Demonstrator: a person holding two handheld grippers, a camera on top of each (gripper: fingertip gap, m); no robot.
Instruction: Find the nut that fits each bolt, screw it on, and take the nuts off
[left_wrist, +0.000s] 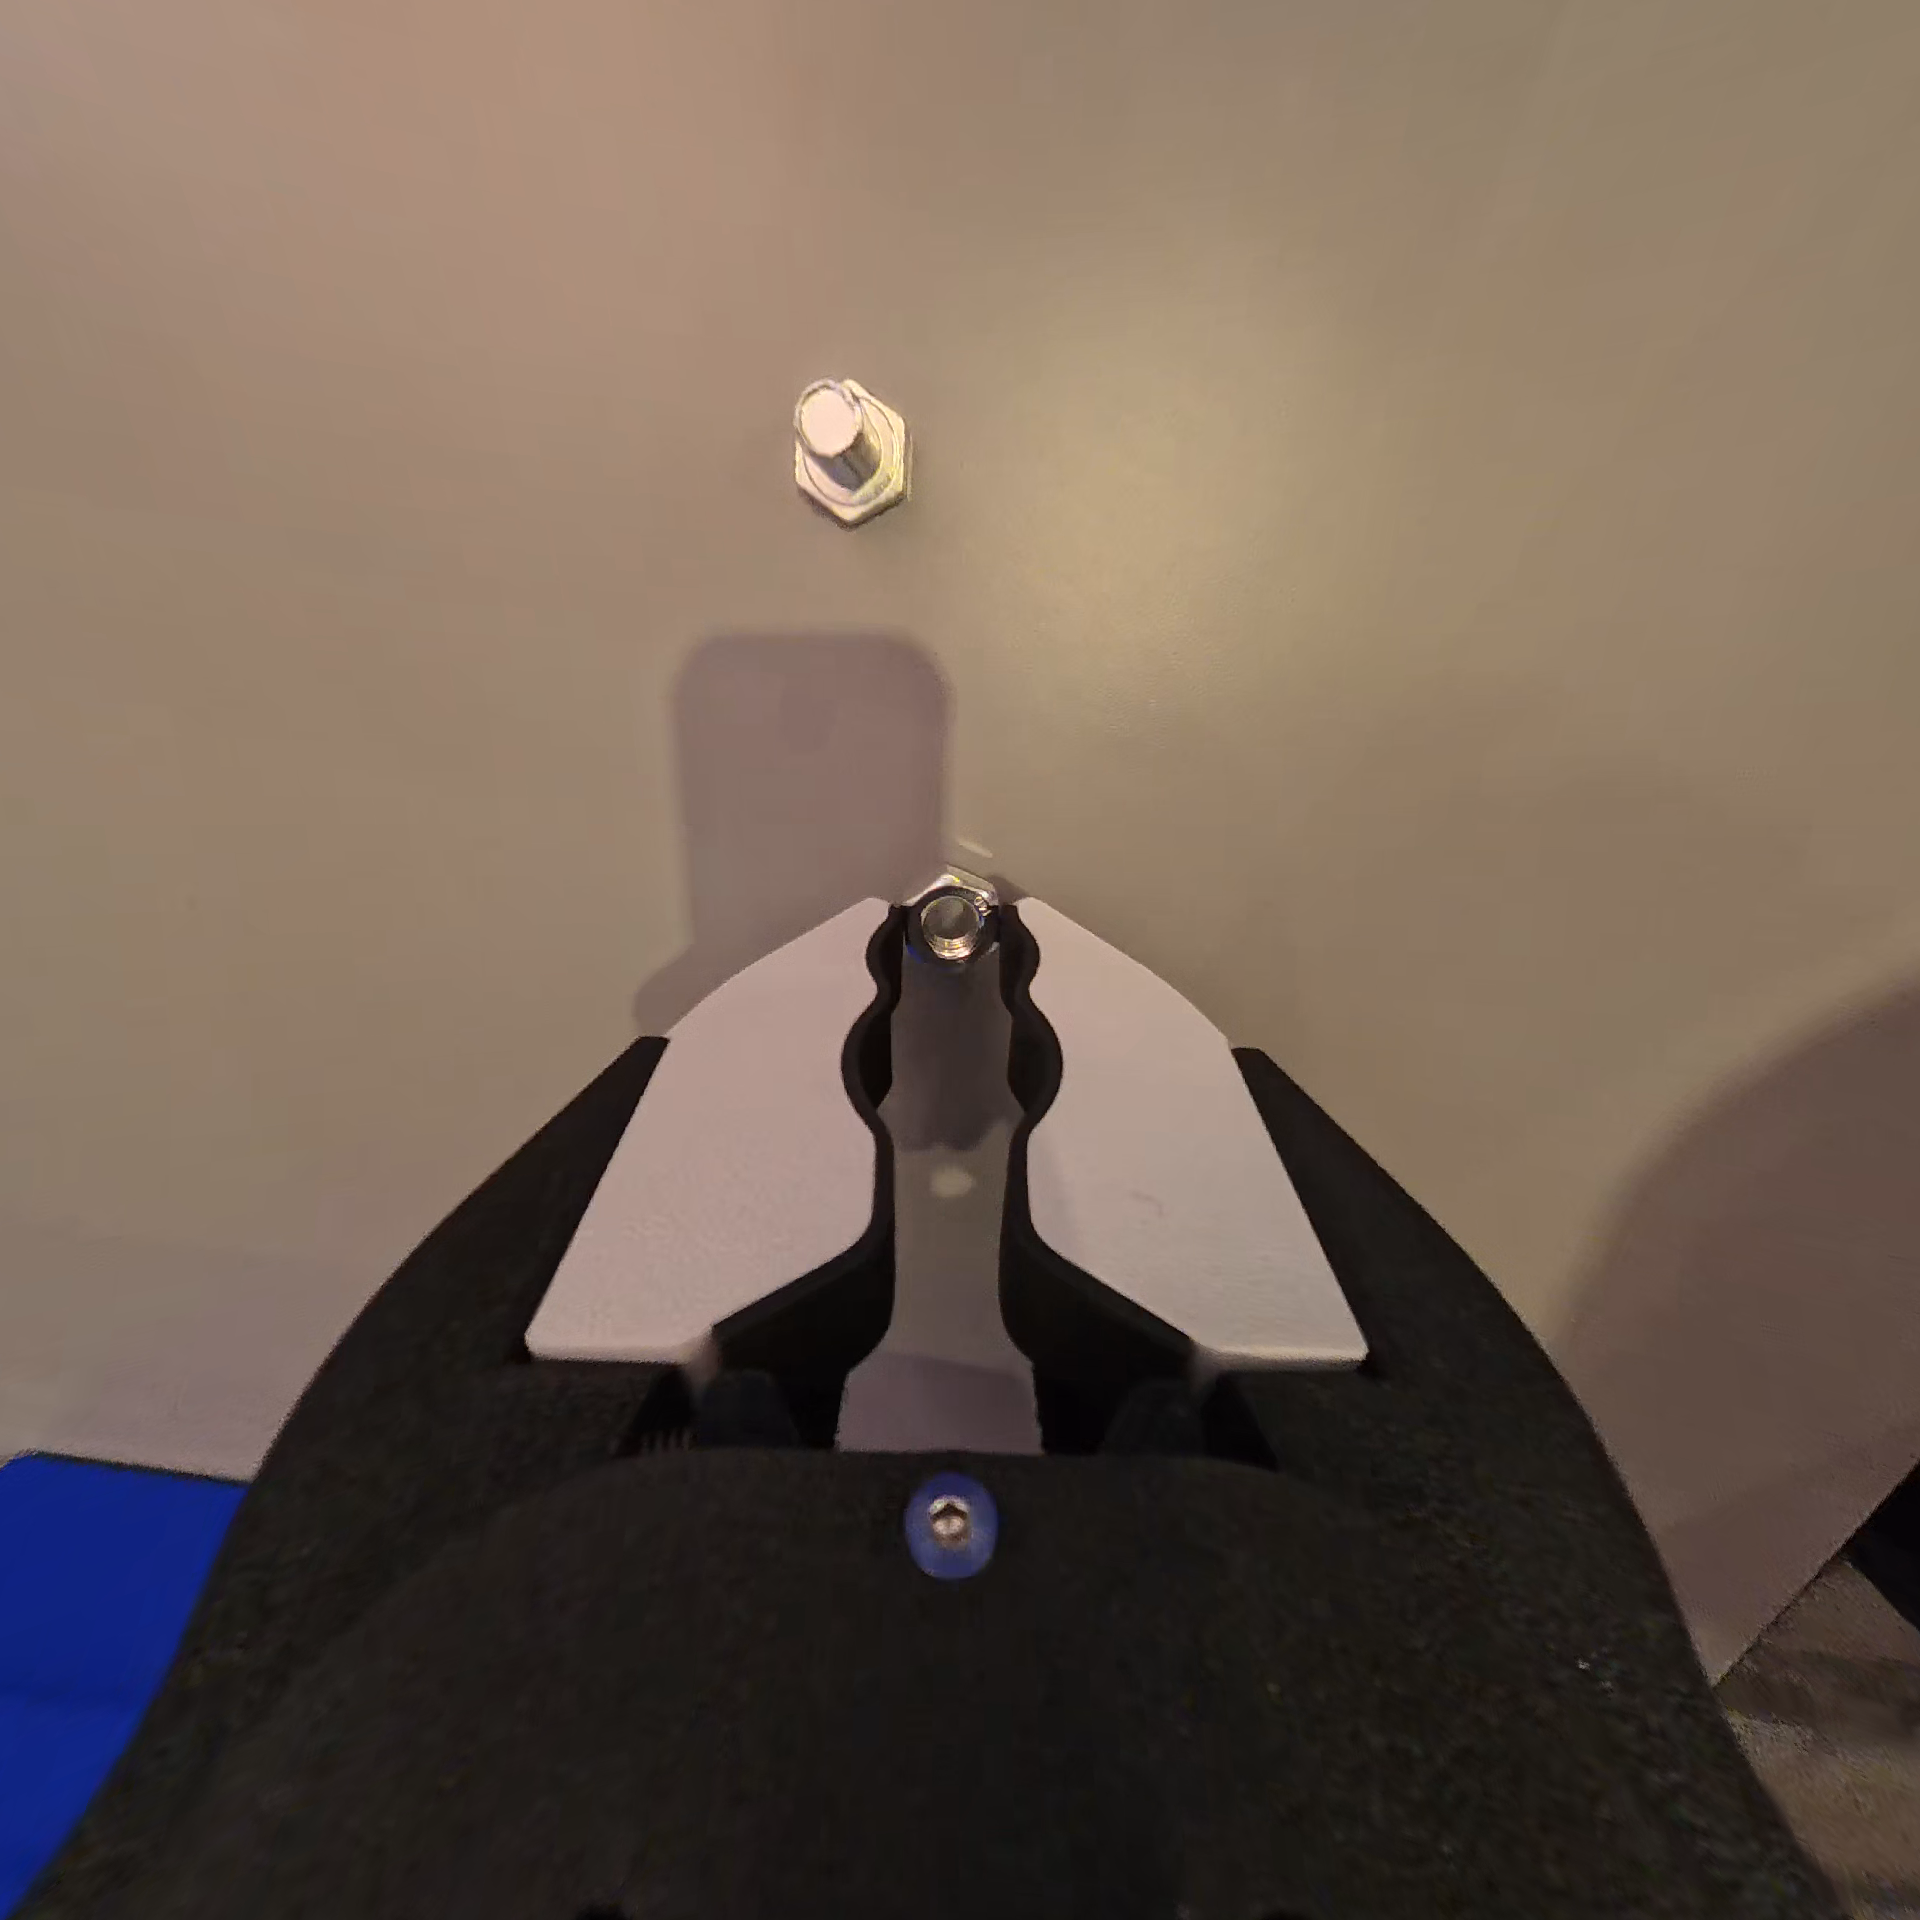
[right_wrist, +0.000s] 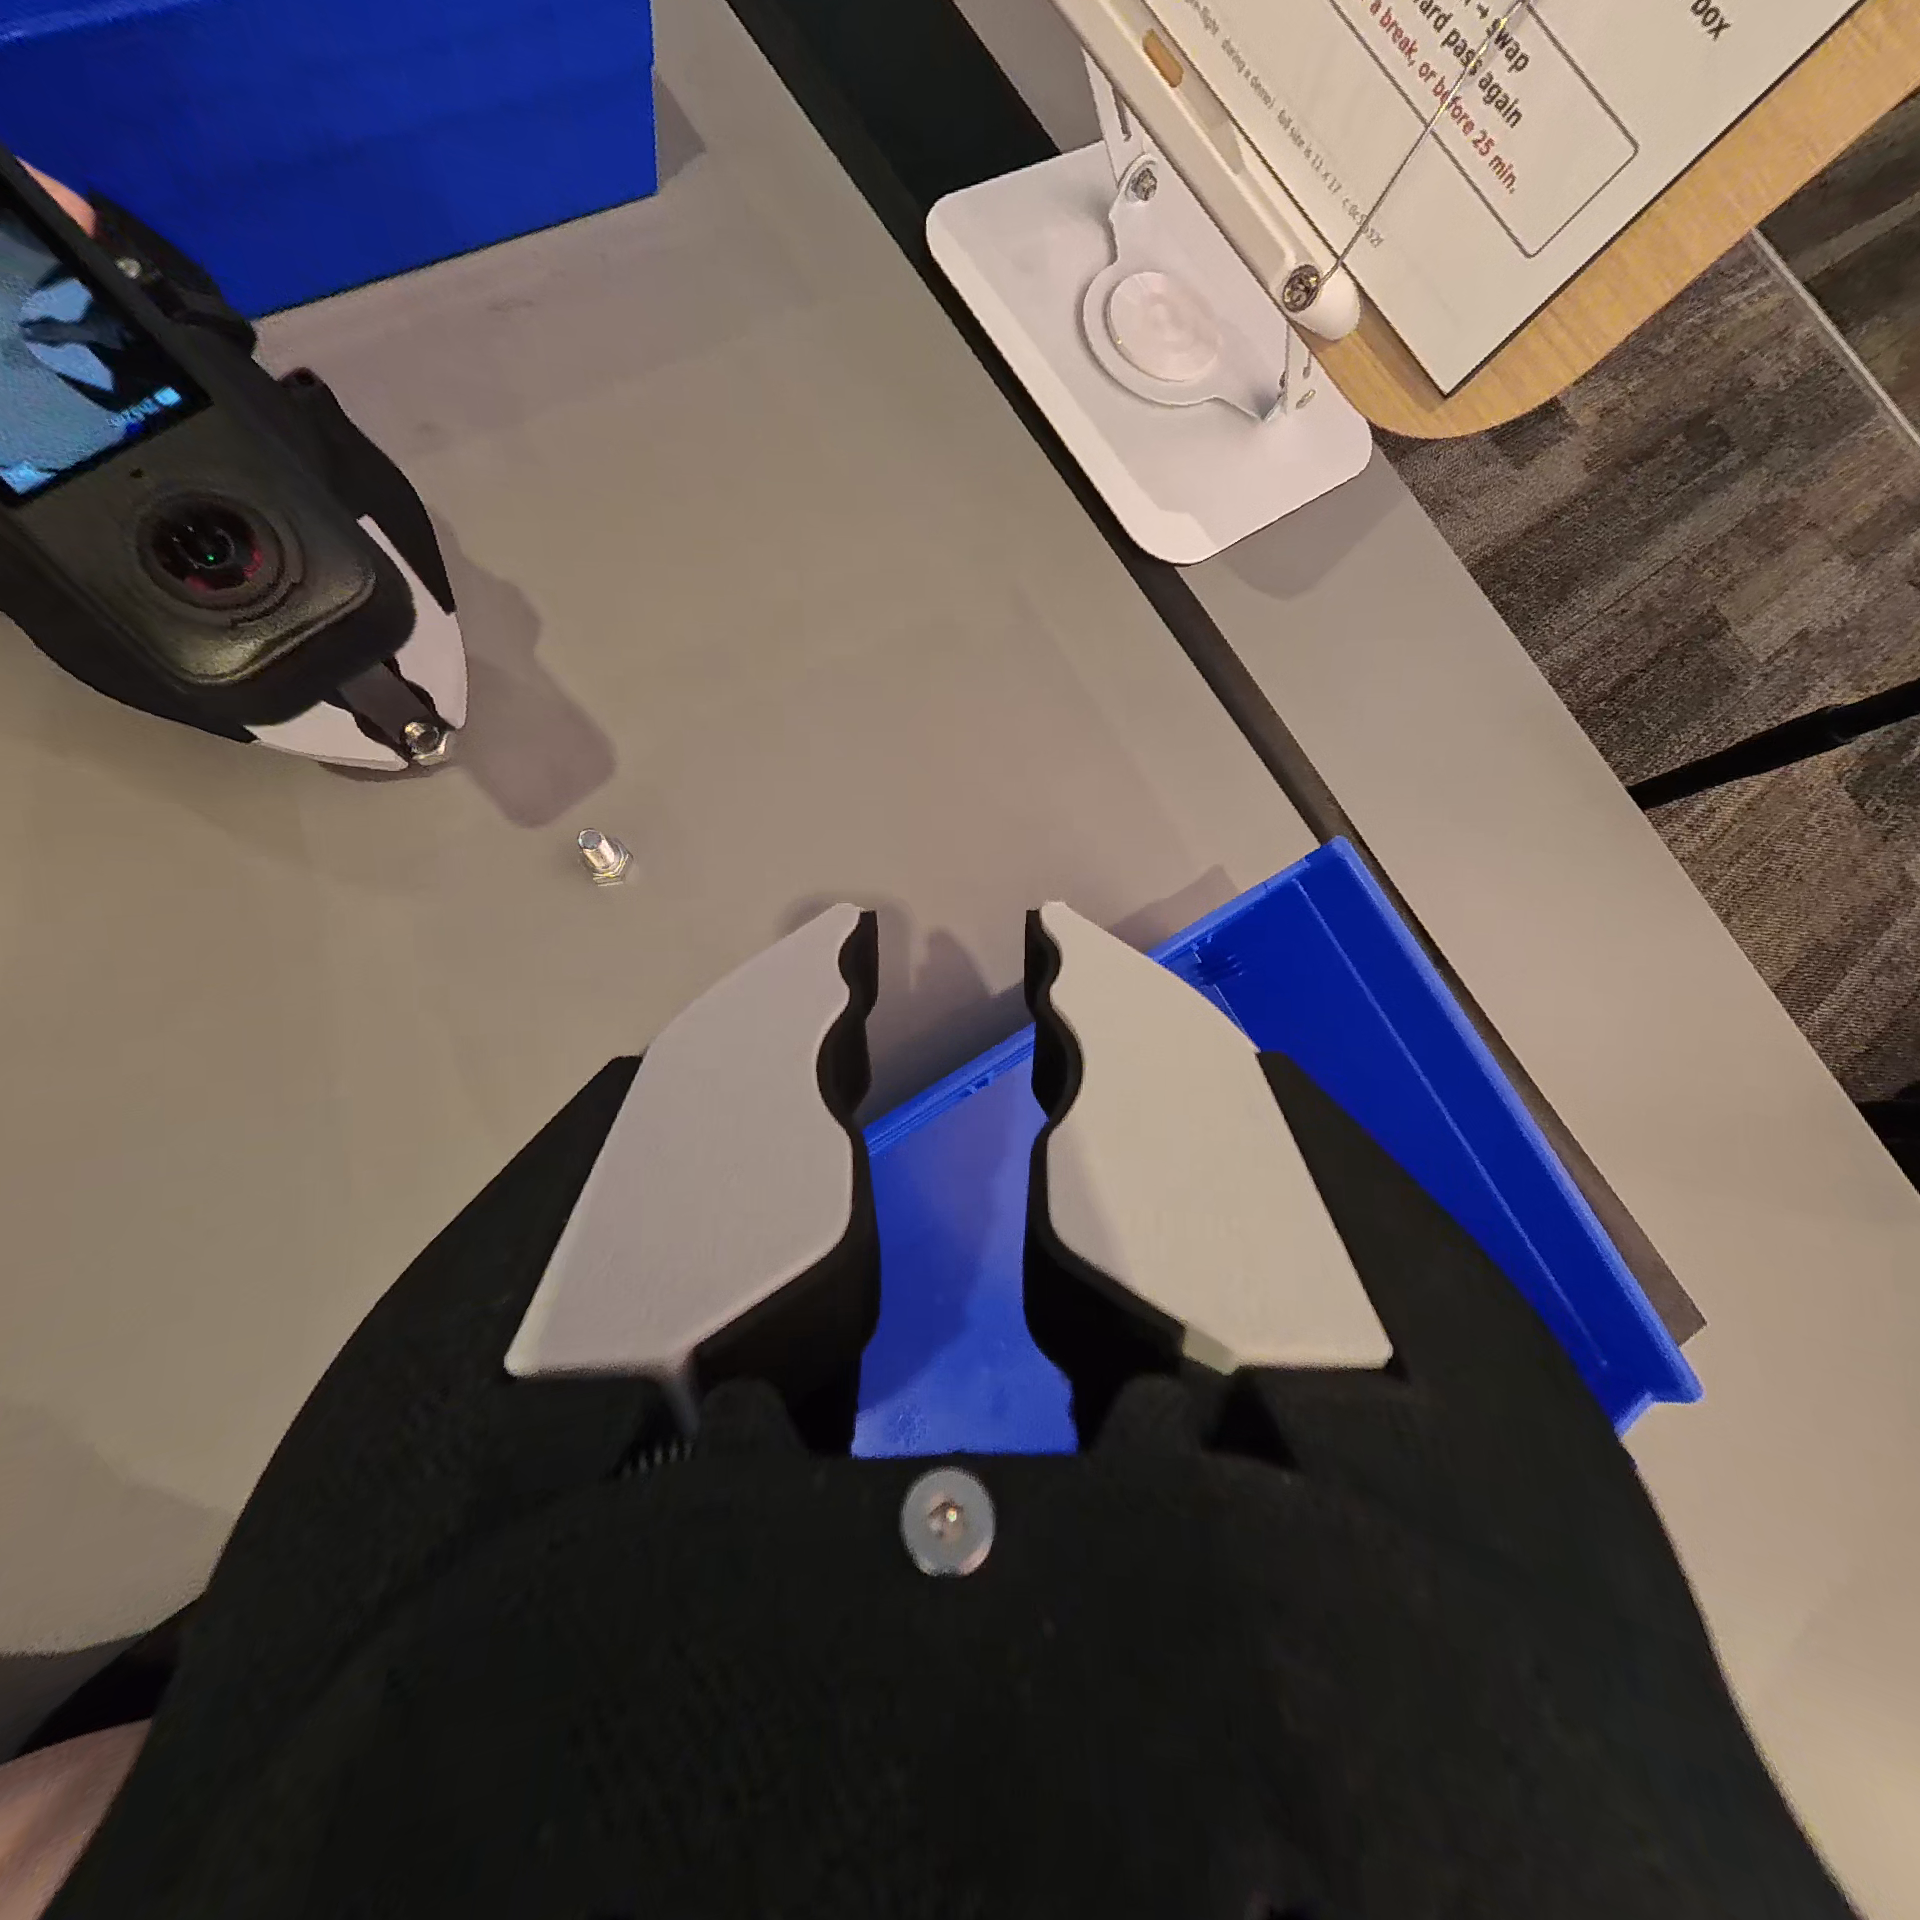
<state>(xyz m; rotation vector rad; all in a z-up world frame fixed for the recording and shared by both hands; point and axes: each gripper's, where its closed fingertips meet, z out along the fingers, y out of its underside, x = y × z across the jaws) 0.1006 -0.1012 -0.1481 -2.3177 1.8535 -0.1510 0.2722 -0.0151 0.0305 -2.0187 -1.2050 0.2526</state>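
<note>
My left gripper (left_wrist: 948, 925) is shut on a small silver nut (left_wrist: 951, 928), pinched at its fingertips just above the grey table (left_wrist: 1351, 520). A silver bolt (left_wrist: 850, 452) stands on its hex head, thread up, on the table ahead of it. In the right wrist view the left gripper (right_wrist: 421, 740) shows at the left with the nut (right_wrist: 424, 740) in its tips, and the bolt (right_wrist: 601, 858) stands just beyond it. My right gripper (right_wrist: 951, 940) is open and empty, above the edge of a blue bin (right_wrist: 1382, 1091).
A second blue bin (right_wrist: 364, 125) stands at the back left, and a blue corner (left_wrist: 94, 1579) shows at the lower left of the left wrist view. A white stand (right_wrist: 1143, 364) holding a sign board sits by the table's right edge. Carpet floor (right_wrist: 1714, 571) lies beyond. About 25 cm separates my left fingertips from my right. The bolt (right_wrist: 601, 858) sits 7 cm or so from the ends of my left fingers. My left wrist view (left_wrist: 858, 437) looks at it from another angle.
</note>
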